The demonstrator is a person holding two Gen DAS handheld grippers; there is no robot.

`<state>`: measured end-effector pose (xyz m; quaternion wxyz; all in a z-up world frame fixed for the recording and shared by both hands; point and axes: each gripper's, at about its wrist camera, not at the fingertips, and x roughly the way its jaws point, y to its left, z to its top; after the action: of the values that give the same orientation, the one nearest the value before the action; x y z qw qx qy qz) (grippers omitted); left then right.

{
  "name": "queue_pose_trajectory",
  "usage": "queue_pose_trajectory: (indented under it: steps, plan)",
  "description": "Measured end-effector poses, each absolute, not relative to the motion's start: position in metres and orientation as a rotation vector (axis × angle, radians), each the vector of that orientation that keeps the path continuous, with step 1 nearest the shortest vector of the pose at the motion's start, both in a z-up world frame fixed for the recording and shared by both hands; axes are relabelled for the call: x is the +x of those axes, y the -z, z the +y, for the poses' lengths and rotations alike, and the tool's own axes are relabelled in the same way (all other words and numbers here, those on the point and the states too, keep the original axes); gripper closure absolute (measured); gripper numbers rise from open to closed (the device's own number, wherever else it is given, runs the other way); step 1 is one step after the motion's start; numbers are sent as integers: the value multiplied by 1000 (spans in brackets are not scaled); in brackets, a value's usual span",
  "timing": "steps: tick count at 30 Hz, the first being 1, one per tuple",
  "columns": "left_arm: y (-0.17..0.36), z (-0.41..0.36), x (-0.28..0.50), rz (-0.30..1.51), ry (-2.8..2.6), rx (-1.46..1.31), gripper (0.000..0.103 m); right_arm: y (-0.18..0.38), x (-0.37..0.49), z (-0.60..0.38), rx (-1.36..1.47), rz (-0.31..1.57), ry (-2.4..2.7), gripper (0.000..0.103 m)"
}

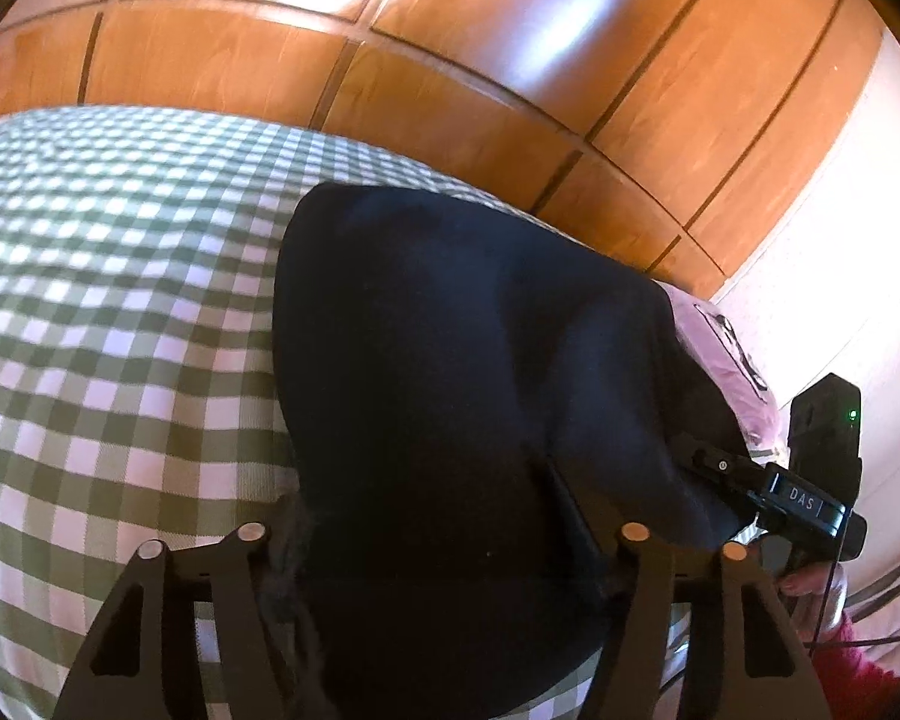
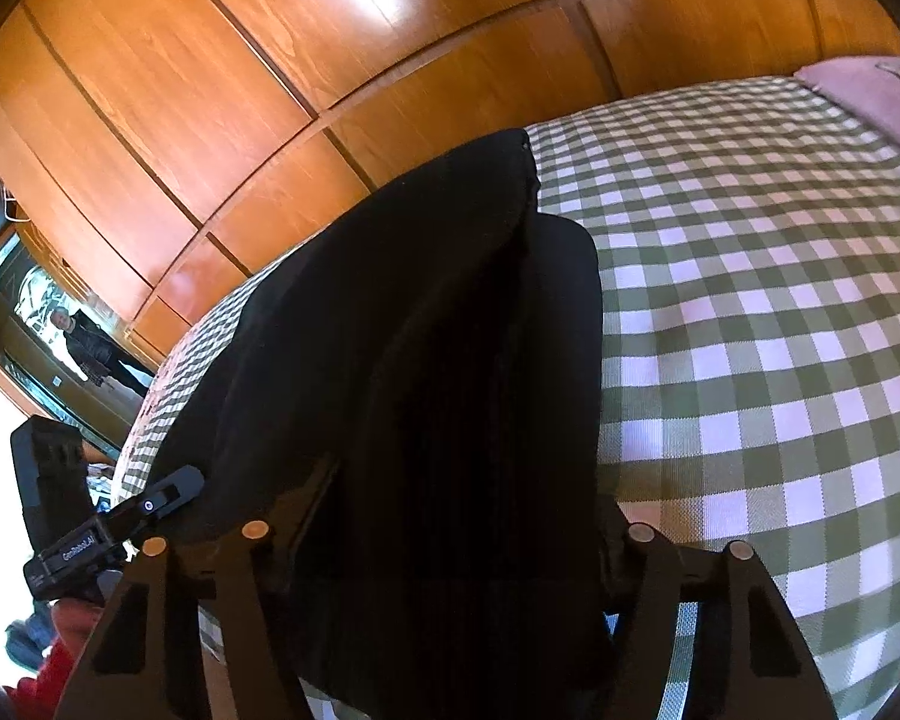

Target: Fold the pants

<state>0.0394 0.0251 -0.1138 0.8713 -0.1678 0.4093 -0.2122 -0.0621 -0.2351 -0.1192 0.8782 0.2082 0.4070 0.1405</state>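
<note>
Carrying the fold: left gripper (image 1: 444,546) and right gripper (image 2: 450,540) each pinch the black pants (image 1: 468,360), lifted over the checked bedspread (image 1: 120,300). Next, probably lay that edge toward twelve o'clock.

- I see the pants (image 1: 450,360) as a plain, very dark navy, close to black, with no print
- The bedcover (image 1: 120,300) under them is a green-and-white gingham check
- The wardrobe (image 1: 390,60) behind is glossy orange-brown wood with dark panel lines
- I read the pillow (image 1: 720,354) as pale pink
- Both the left gripper (image 2: 150,504) and the right gripper (image 1: 714,468) are matte black
</note>
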Motion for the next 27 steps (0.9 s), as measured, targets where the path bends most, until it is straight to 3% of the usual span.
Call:
queue_pose_trajectory:
  steps: [15, 21, 27]
  plan:
    - [99, 19, 31, 770, 425, -295, 55, 112, -67, -236, 385, 785, -283, 49]
    - [102, 19, 32, 771, 425, -287, 52, 111, -68, -238, 384, 777, -284, 48]
    - [107, 24, 37, 804, 440, -325, 43, 117, -64, -249, 463, 817, -304, 39]
